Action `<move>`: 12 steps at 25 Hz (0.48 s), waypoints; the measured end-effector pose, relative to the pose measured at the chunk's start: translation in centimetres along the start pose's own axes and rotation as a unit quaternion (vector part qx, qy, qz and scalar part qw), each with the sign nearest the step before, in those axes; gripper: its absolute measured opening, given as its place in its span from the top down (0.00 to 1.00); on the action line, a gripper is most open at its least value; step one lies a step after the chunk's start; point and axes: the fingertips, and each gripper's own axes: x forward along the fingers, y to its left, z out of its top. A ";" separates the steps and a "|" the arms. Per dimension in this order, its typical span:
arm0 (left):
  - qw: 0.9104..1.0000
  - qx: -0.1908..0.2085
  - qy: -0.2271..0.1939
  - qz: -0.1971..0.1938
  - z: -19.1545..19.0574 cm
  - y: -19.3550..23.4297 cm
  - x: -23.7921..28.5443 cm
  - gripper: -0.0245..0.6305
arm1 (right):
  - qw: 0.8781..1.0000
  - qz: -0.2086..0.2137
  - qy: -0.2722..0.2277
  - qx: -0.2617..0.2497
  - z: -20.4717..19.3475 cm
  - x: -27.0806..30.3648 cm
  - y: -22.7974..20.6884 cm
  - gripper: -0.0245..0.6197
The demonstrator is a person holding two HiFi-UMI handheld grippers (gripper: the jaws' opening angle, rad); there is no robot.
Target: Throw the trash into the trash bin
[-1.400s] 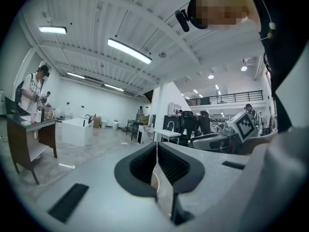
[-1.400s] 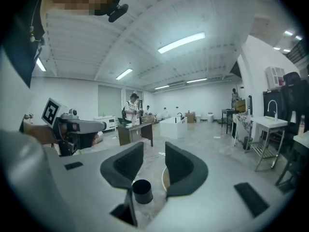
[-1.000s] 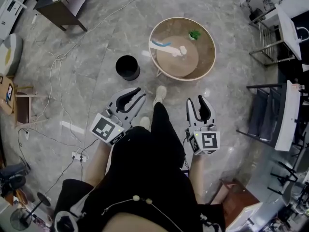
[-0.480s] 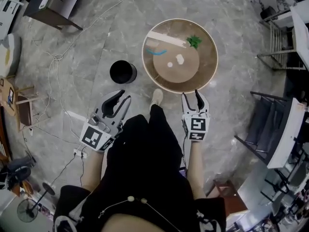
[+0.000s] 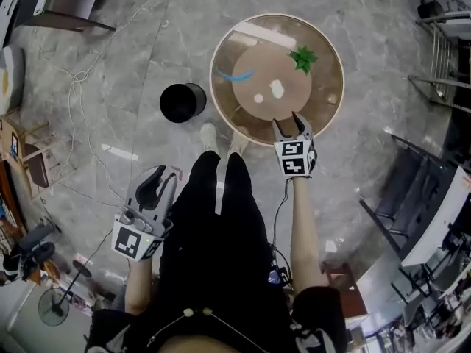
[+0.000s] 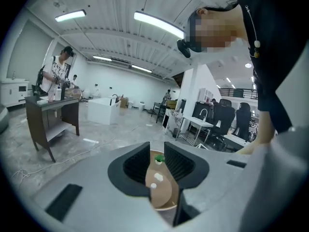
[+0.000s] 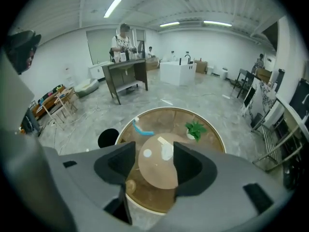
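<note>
The round bench (image 5: 324,105) stands just right of the black trash bin (image 5: 182,102) on the floor. The right tongs (image 5: 286,123) hover over the bench's near edge, their jaws having just been opening wide, with nothing between them. The left tongs (image 5: 165,176) hang low beside the person's leg, narrowly parted and empty. Crumpled white paper (image 5: 277,89) lies mid-bench near a small white scrap (image 5: 258,98).
</note>
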 end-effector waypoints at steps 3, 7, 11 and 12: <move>0.999 -0.024 0.026 0.005 -2.1 1.2 0.8 0.82 | 0.999 0.003 0.032 -0.010 -1.4 4.5 -0.9 0.55; 0.997 -0.054 0.060 0.008 -5.4 2.5 1.4 0.82 | 0.997 0.009 0.074 -0.026 -3.5 10.2 -2.1 0.54; 0.993 -0.067 0.096 0.015 -8.3 3.7 1.5 0.82 | 0.993 0.020 0.115 -0.023 -5.7 14.5 -2.9 0.52; 0.992 -0.070 0.102 0.017 -8.8 4.1 1.5 0.82 | 0.992 0.022 0.122 -0.022 -6.1 15.4 -3.0 0.52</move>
